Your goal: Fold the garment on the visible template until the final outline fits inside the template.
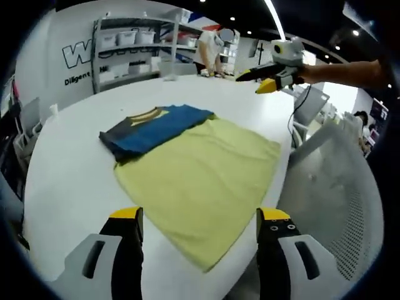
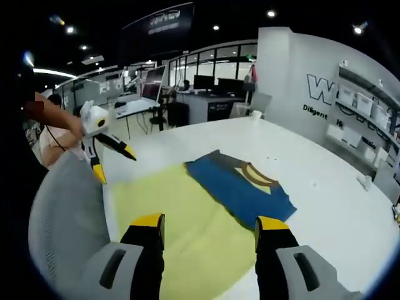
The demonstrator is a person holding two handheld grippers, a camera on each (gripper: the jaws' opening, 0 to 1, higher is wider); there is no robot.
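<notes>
A blue shirt [image 1: 155, 128] is lying folded on a yellow sheet [image 1: 203, 184], and both are sitting on a white round tabletop [image 1: 69, 181]. The shirt is covering the far corner of the sheet, and its dark edge is hanging a little past the sheet onto the bare tabletop. In the left gripper view, the left tool [image 1: 201, 220] is hovering near the close edge of the sheet, with its two jaws standing wide apart and holding nothing. One corner of the sheet is reaching almost to the tabletop's edge between those jaws. The right tool [image 1: 265, 80] is showing up high at the far side, held by a hand, with its yellow tips apart and nothing in them. In the right gripper view, the right tool [image 2: 209, 226] is hanging over the sheet [image 2: 169, 219] with its jaws spread and nothing between them, and the shirt [image 2: 240, 187] is lying just past them. The left tool [image 2: 112, 156] is sitting off the sheet's edge, jaws apart, above a gray chair [image 2: 59, 212]. Lots of bare tabletop is lying open around the shirt. Shelves [image 1: 131, 47] are standing far back by the wall. The writing on the wall is cut off and hard to read.
</notes>
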